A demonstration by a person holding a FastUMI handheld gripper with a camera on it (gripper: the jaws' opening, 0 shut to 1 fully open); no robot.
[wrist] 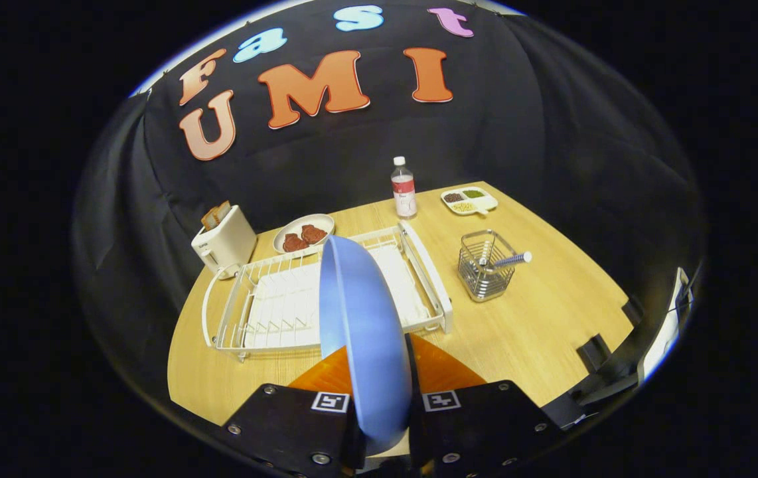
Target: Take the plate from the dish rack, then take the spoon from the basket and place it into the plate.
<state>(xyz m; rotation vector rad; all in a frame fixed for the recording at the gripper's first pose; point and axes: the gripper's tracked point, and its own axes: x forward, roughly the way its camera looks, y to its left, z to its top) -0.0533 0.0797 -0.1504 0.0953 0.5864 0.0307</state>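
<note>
**Plate's up on edge in the claw, here's what I'd worry about**

So the claw [379, 405] is clenched on the blue plate [366, 332], both fingers pinching the rim with the plate standing upright between them, held in the air in front of the white dish rack [273, 299], which looks empty now. Biggest risk imo: it's a thin edge grip on a smooth plate, so any tilt could make it swivel or slip out and smack the worktop [538, 318]. Setting it down from vertical is tricky too, since it could land on its rim and roll or flop face-down.

The spoon [510, 259] sits in the wire basket [483, 273] at about 2 o'clock from the plate, handle poking out. If the plate gets parked too close, reaching in later could knock that light basket over. There's also a bottle [403, 188] at 12 o'clock, well beyond.
</note>
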